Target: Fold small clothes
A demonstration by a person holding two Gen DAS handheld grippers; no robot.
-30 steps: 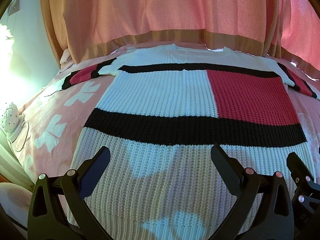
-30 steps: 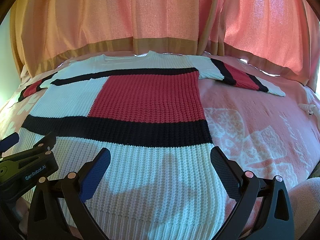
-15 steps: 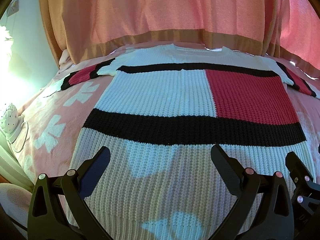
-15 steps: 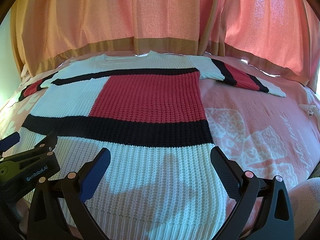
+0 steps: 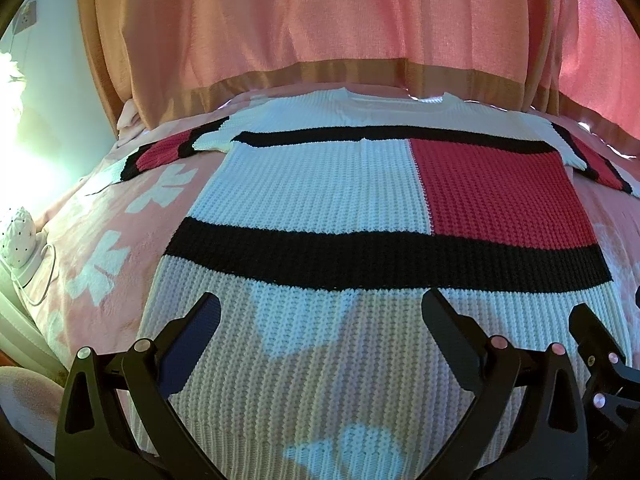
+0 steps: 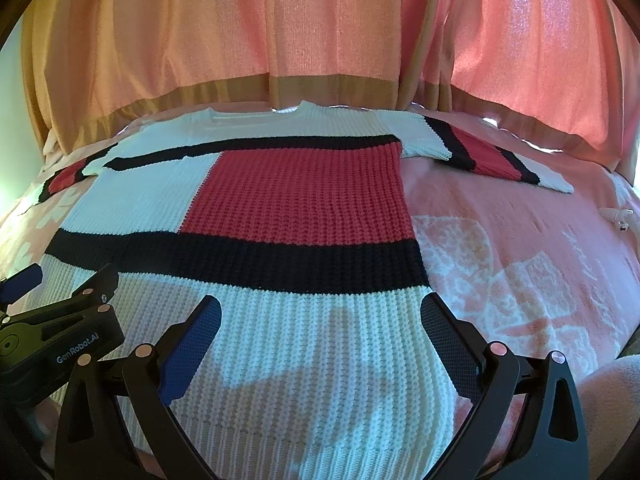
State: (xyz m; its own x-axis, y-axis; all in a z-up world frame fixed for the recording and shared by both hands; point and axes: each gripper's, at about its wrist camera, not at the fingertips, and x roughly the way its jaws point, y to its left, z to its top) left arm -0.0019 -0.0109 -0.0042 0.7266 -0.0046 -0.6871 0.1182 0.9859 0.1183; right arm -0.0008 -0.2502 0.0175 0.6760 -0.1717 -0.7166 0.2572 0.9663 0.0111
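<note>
A knitted sweater (image 5: 320,200) in white, black and red blocks lies flat on a pink bed, both sleeves spread out sideways. It also shows in the right wrist view (image 6: 288,208). My left gripper (image 5: 320,316) is open and empty, hovering over the white hem area near the sweater's left side. My right gripper (image 6: 320,316) is open and empty over the hem area near the sweater's right edge. The left gripper (image 6: 52,320) shows at the lower left of the right wrist view. Part of the right gripper shows at the lower right edge of the left wrist view.
A pink blanket (image 6: 520,280) with white patterns covers the bed. Pink curtains (image 5: 320,20) hang right behind the bed. A white dotted object with a cord (image 5: 18,236) sits at the bed's left edge. A small white item (image 6: 618,216) lies at the far right.
Both grippers have drifted slightly nearer the hem. The sweater has not moved.
</note>
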